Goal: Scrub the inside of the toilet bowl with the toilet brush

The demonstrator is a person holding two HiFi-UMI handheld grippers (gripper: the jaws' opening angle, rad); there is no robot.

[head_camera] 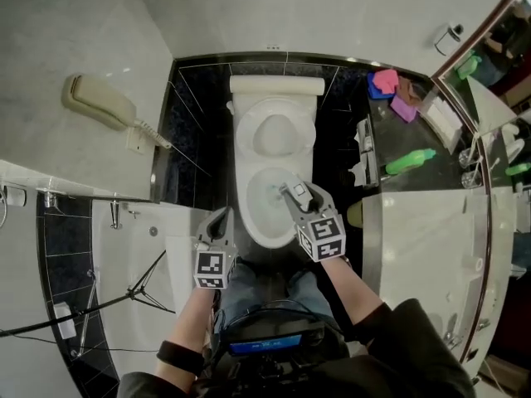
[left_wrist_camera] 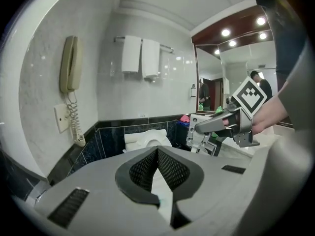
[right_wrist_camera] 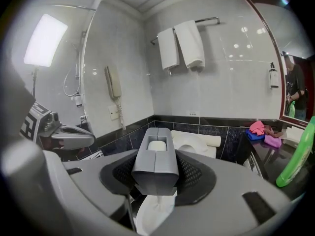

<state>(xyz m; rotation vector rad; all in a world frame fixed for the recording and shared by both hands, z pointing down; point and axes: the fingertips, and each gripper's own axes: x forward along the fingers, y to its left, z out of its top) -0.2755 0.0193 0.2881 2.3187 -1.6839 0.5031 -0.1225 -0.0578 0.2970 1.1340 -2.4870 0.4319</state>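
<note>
The white toilet bowl (head_camera: 253,222) stands open below me with its lid (head_camera: 275,131) raised against the cistern. My right gripper (head_camera: 295,196) reaches over the bowl's right side and is shut on the toilet brush's grey handle block (right_wrist_camera: 156,168). The brush's white shaft (right_wrist_camera: 158,204) runs down from the block into the bowl; its head is not clearly seen. My left gripper (head_camera: 221,220) hangs at the bowl's left front rim, shut, with nothing between its meshed pads (left_wrist_camera: 170,168). The left gripper view shows the right gripper (left_wrist_camera: 203,127) out to the right.
A beige wall phone (head_camera: 96,100) hangs to the left. At the right, a dark counter (head_camera: 415,135) carries coloured cloths (head_camera: 385,81) and a green bottle (head_camera: 410,161). A tripod (head_camera: 143,288) stands by the tub at lower left. Two towels (right_wrist_camera: 182,45) hang above the toilet.
</note>
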